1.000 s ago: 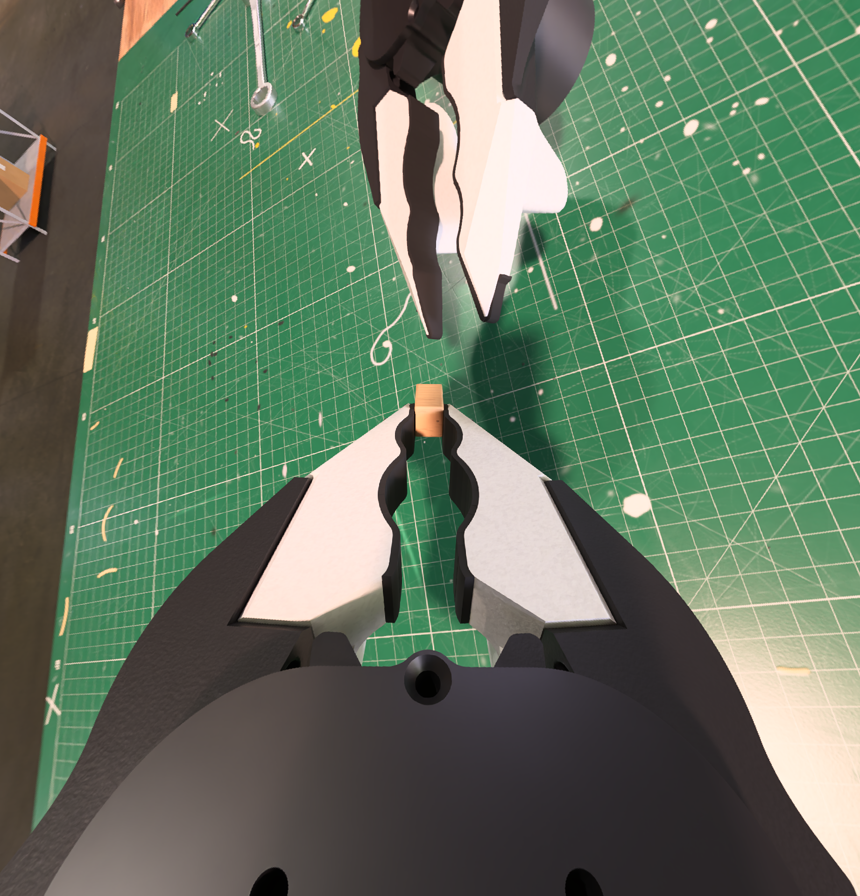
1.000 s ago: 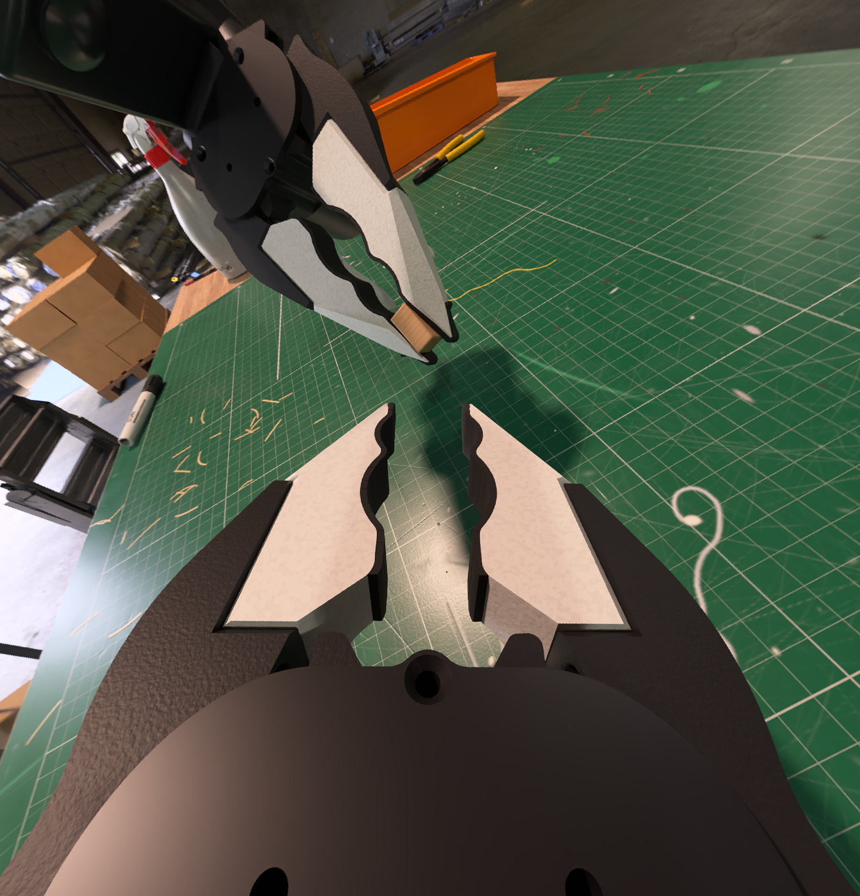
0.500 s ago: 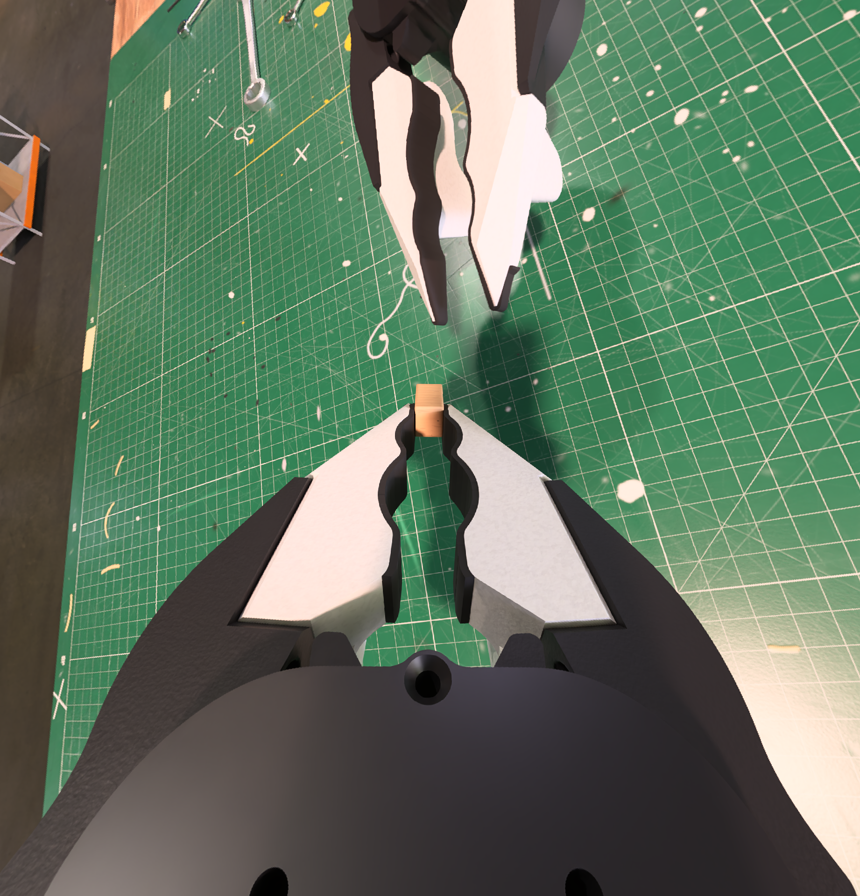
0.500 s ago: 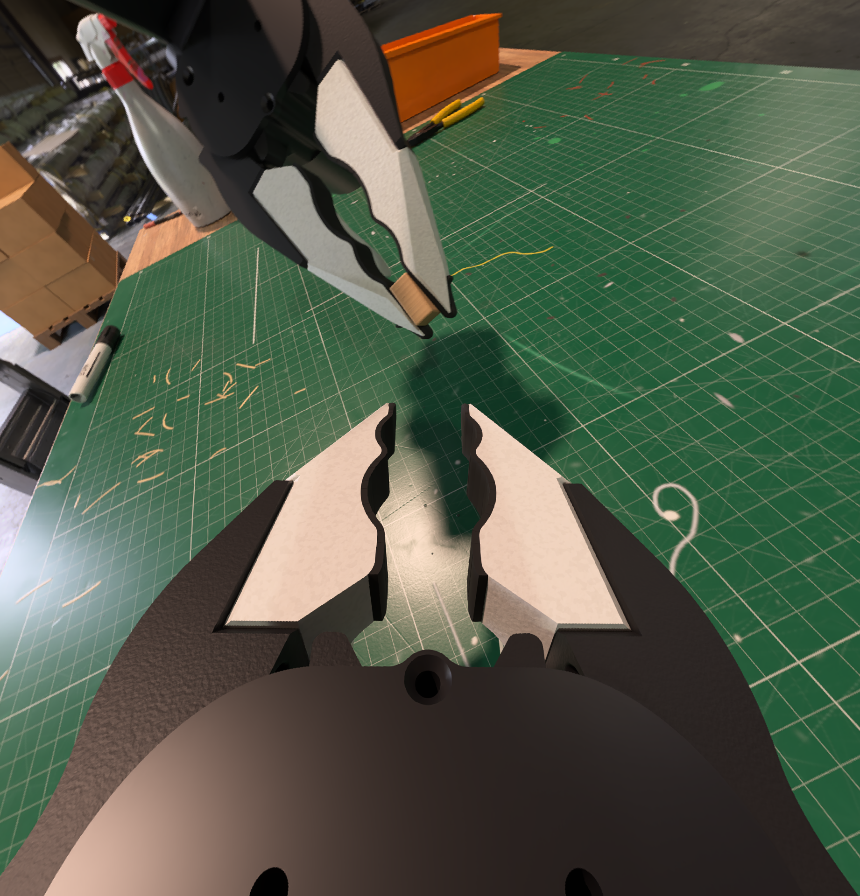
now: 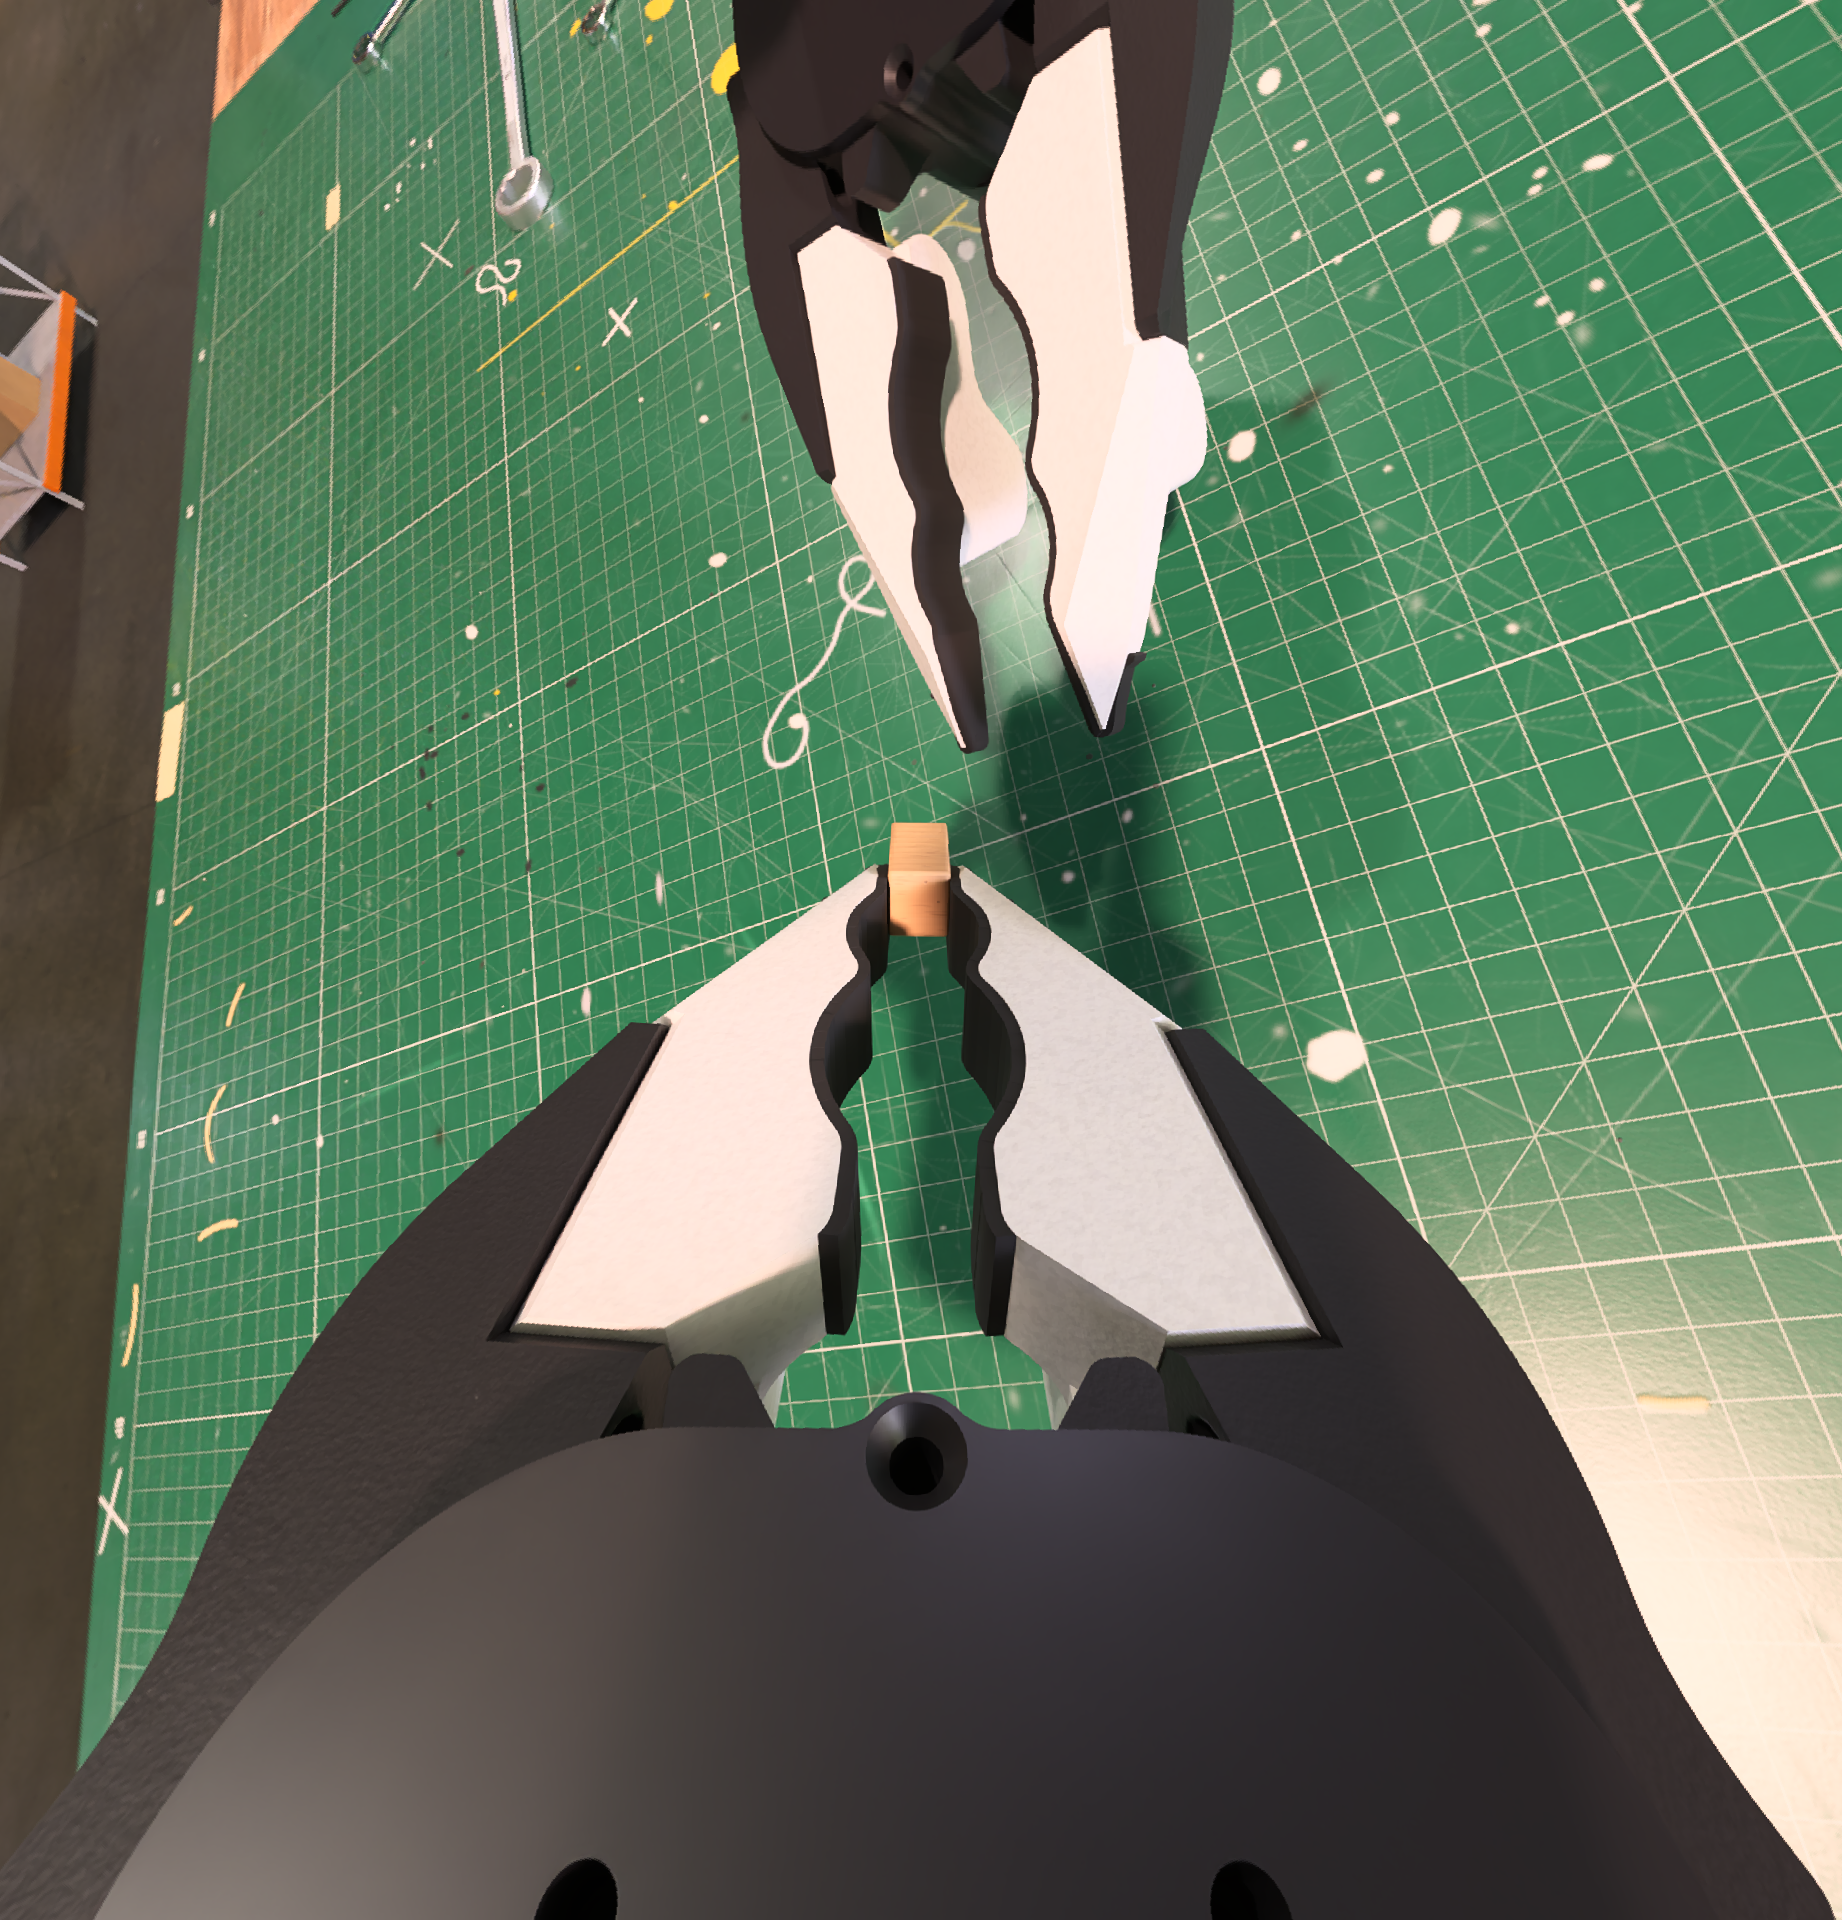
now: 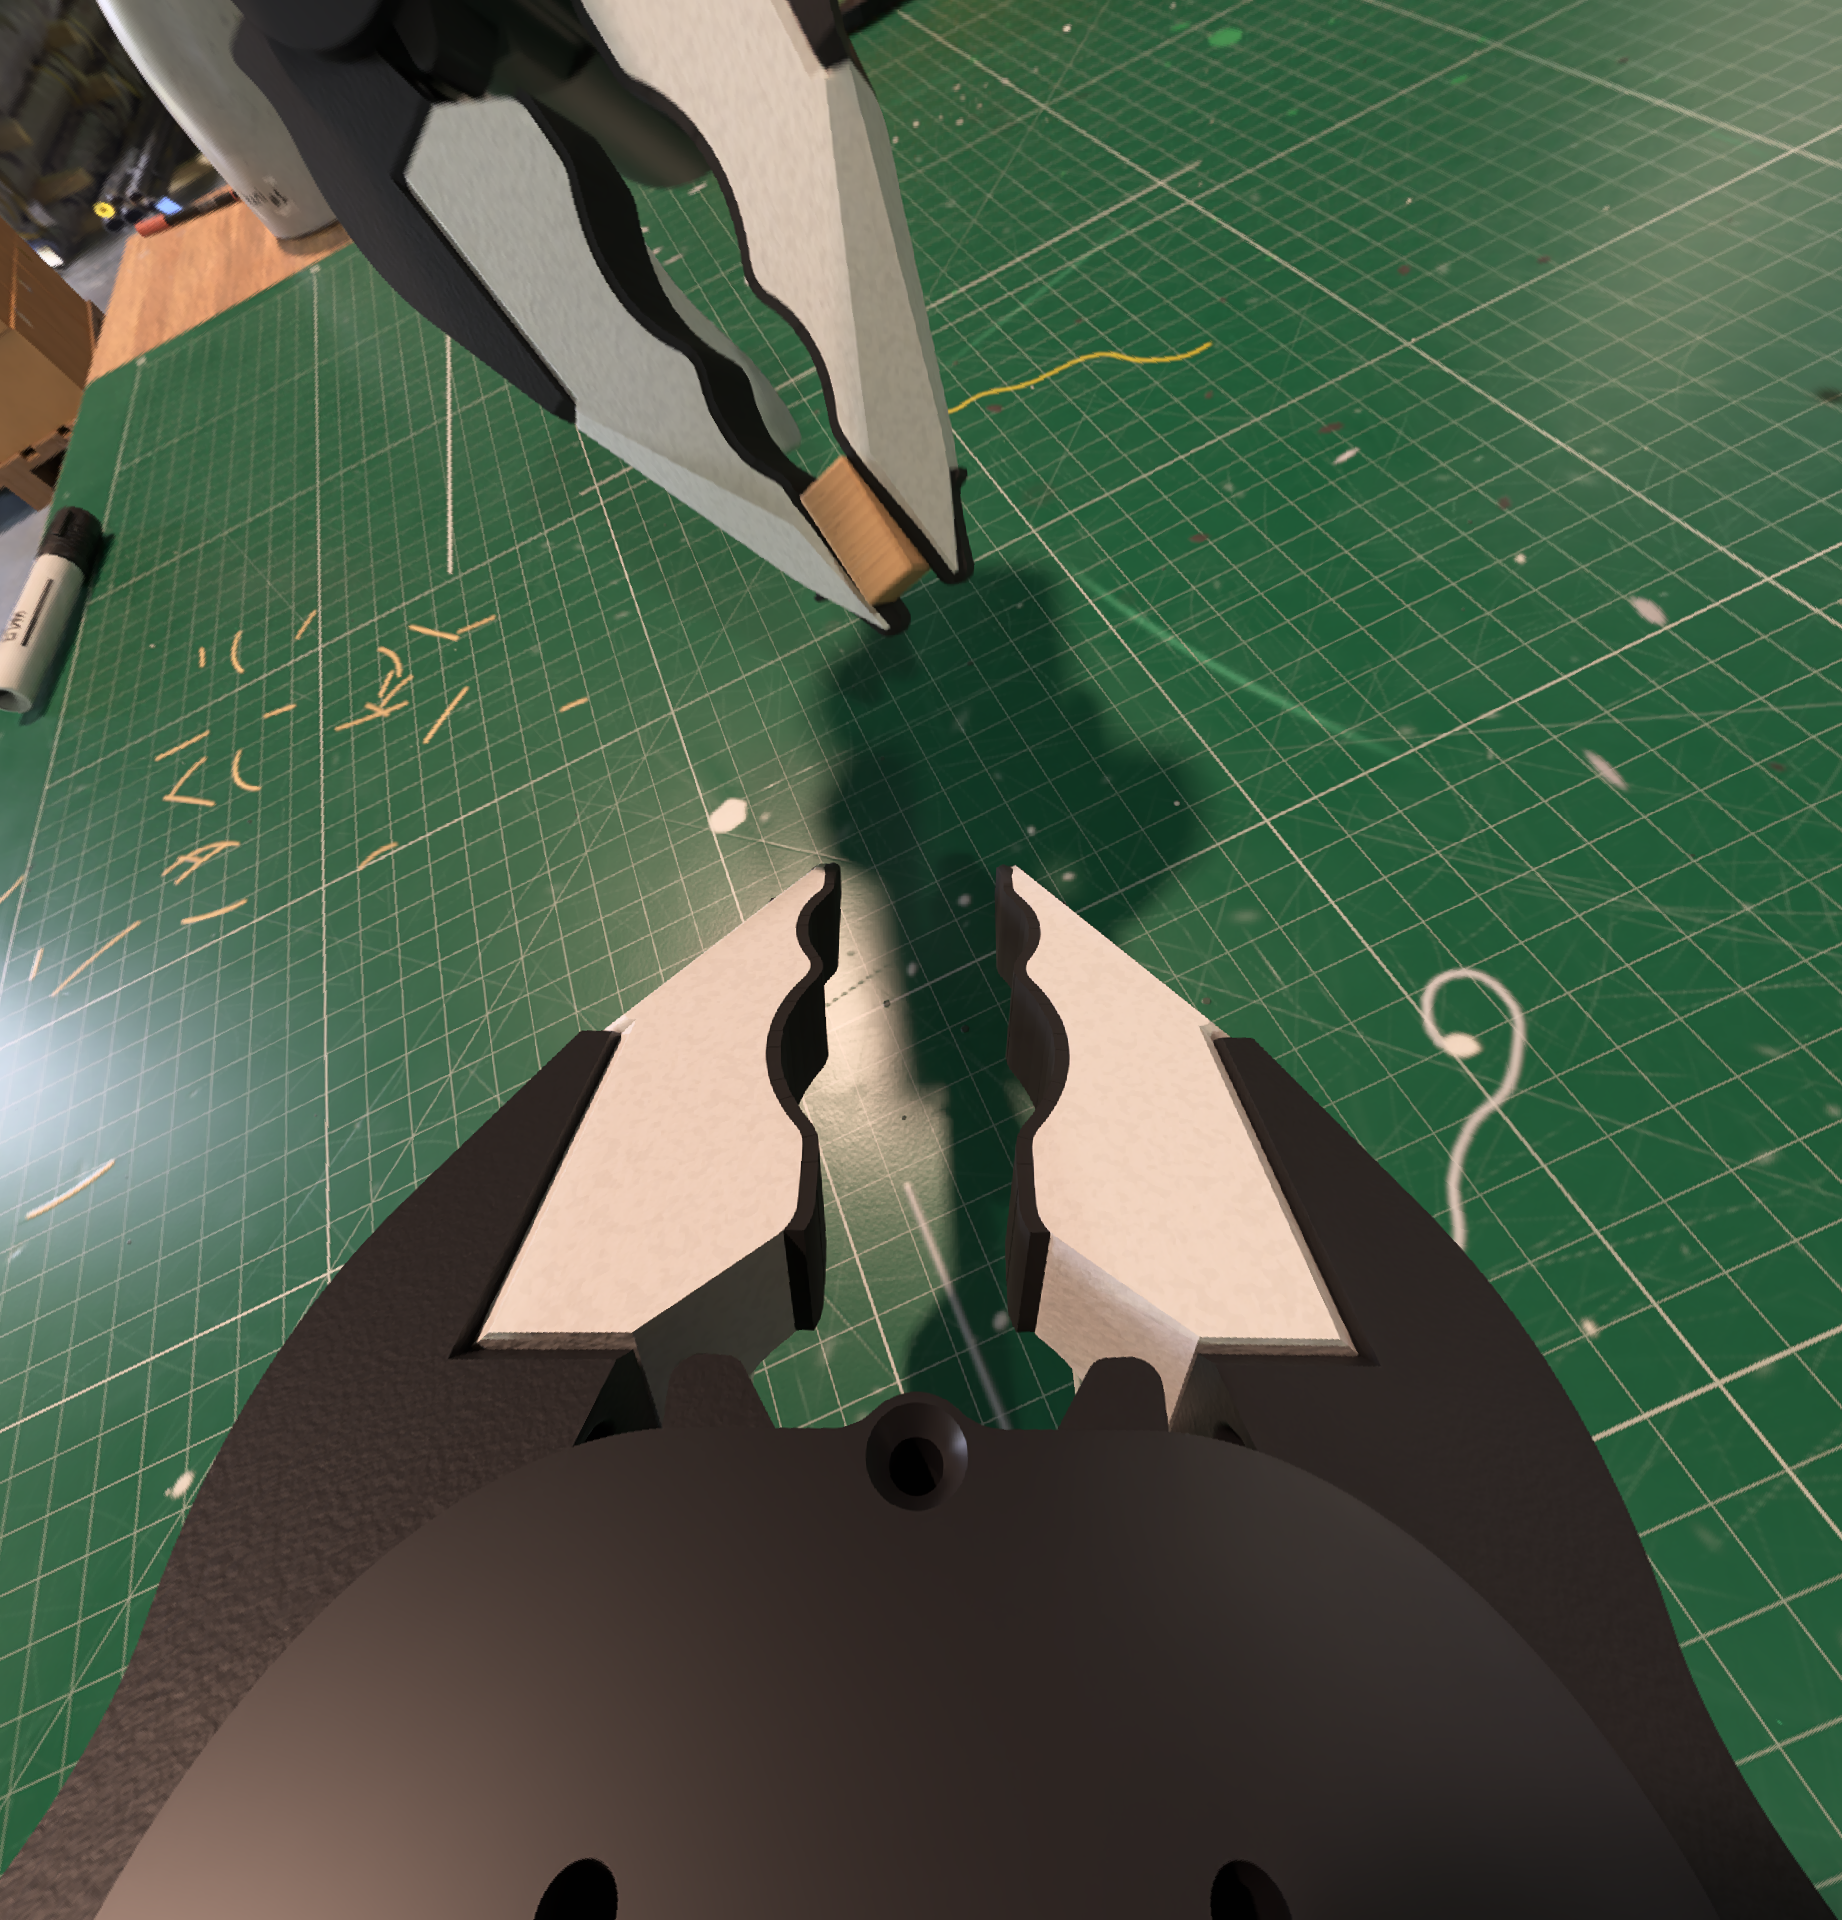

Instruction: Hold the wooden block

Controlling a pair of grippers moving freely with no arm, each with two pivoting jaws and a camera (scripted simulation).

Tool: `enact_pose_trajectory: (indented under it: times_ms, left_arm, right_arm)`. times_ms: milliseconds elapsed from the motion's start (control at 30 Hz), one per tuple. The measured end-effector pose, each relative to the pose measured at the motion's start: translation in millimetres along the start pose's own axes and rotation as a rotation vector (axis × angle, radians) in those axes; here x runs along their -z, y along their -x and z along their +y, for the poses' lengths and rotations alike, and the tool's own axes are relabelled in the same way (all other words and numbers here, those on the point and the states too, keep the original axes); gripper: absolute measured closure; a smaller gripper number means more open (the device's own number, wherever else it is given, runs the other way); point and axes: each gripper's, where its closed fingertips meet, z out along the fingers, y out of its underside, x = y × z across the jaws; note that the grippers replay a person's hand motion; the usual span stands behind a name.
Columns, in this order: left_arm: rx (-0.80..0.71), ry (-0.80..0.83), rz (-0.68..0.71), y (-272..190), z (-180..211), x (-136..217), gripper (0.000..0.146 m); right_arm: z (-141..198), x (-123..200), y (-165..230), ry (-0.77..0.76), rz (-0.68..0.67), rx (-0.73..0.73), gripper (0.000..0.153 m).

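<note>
A small light wooden block [image 5: 918,879] sits clamped between my left gripper's [image 5: 918,883] fingertips, held above the green cutting mat [image 5: 1519,727]. My right gripper [image 5: 1036,732] faces it from ahead, open and empty, its tips a short way beyond the block. In the right wrist view the right gripper [image 6: 918,883] is open over the mat, and the left gripper [image 6: 922,597] comes down from the upper left, shut on the block [image 6: 863,532].
Wrenches [image 5: 517,135] lie at the mat's far edge in the left wrist view. A marker pen [image 6: 39,613] lies at the mat's left edge, with wood shavings [image 6: 304,717] beside it. Cardboard boxes [image 6: 3,343] stand past the wooden bench edge.
The two grippers have drawn closer together; the left gripper and its block look larger and nearer in the right wrist view. The left grip on the block is unchanged, the right stays open.
</note>
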Motion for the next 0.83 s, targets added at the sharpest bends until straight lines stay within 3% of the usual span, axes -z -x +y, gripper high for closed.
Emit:
enact_pose_trajectory:
  times_ms: [133,533,833]
  left_arm:
    - [0.026,-0.024,0.011,-2,-2,-2,0.137]
    - [0.053,-0.078,0.022,-6,-13,-7,0.137]
    - [0.081,-0.085,0.018,-3,-9,-11,0.137]
  right_arm:
    - [-8,3,4,-0.055,-0.036,-0.014,0.123]
    - [-4,-4,8,-0.031,-0.067,-0.041,0.122]
    - [-5,-7,3,-0.020,-0.026,-0.034,0.123]
